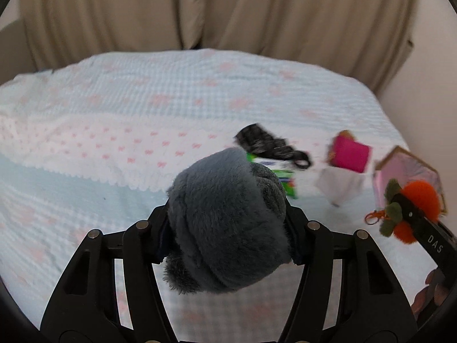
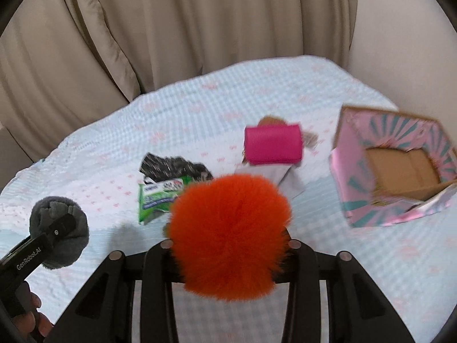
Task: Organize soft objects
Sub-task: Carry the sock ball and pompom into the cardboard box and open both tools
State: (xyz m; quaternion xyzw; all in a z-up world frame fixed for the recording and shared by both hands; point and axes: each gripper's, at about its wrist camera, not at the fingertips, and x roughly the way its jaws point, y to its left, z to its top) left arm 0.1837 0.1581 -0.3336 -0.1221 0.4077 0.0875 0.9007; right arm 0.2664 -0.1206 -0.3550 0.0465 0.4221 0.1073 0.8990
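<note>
We see the pink box (image 2: 394,168) open on the bedspread (image 2: 200,108) — only bare cardboard inside. Left of it, the right gripper (image 2: 228,245) clamps an orange pom-pom (image 2: 228,234); farther left, the left gripper (image 1: 225,228) squeezes a grey plush (image 1: 225,223).

We are holding our left gripper (image 1: 228,223) raised over the bedspread, its jaws pressing in on a grey plush toy (image 1: 225,223) from both sides. Our right gripper (image 2: 228,237) is hanging near the bedspread's right edge, its jaws squeezing an orange pompom (image 2: 228,234). Each gripper is showing at the edge of the other's view, the two well apart, and our left hand (image 2: 34,318) is wrapping its handle.
</note>
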